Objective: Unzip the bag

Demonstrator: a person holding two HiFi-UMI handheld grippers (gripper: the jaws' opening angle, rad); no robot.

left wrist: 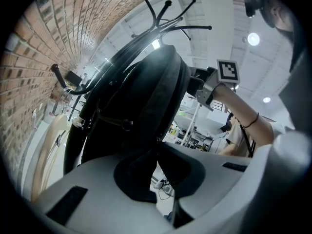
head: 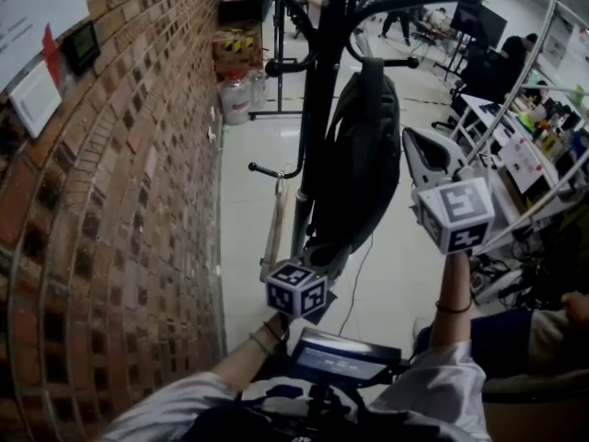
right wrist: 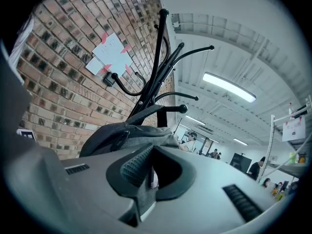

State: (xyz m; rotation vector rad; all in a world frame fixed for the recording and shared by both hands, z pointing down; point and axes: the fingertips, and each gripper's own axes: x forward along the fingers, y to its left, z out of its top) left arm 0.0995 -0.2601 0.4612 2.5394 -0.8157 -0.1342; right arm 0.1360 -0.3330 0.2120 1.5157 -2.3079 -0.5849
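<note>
Nothing here is legible: the papers [head: 32,12] on the brick wall [head: 138,201] (print too small) stay unreadable.

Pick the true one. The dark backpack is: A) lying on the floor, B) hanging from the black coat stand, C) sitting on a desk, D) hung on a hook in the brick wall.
B: the backpack hangs by its top from an arm of the black coat stand, off the floor.

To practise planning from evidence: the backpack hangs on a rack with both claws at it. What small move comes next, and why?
Probably pull the left claw downward: it pinches a thin dark tab on the backpack, while the right claw grips its fabric, steadying it.
</note>
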